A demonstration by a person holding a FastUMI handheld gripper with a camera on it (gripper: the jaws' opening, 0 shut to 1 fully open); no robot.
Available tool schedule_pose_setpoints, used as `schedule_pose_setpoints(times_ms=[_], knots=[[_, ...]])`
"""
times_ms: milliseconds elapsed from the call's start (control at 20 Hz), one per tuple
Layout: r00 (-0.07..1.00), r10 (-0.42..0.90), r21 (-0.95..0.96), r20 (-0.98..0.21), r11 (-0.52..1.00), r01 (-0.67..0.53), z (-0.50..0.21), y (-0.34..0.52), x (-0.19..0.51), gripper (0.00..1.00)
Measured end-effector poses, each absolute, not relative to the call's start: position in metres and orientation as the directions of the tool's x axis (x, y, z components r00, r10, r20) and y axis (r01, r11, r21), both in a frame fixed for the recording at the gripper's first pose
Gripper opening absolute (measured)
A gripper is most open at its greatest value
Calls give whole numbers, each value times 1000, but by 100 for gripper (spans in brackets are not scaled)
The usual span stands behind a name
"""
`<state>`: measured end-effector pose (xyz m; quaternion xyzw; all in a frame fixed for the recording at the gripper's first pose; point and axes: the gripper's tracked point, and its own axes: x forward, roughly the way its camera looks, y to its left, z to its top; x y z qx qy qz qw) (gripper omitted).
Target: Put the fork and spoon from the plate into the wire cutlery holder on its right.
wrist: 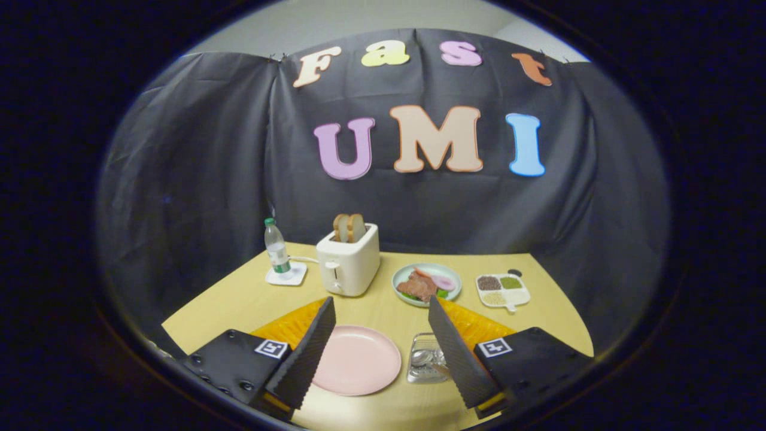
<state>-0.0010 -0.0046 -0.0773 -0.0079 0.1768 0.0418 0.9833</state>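
Note:
A pink plate lies bare on the yellow table, between my two fingers and nearer the left one. Just to its right stands the wire cutlery holder, with a spoon bowl and other metal cutlery lying inside it. The right finger covers the holder's right side. My gripper hovers above both, open wide, with nothing between its fingers.
An orange mat lies under the plate and holder. Beyond them stand a white toaster with bread, a water bottle on a coaster, a green plate of food and a divided white dish.

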Motion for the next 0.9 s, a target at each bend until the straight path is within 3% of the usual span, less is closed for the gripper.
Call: schedule_pose_setpoints(times_ms=[500,900], knots=[[992,52,28,-117,998,-49,-16,14,-21,99],[996,44,21,-78,999,-43,-9,10,-21,99]])
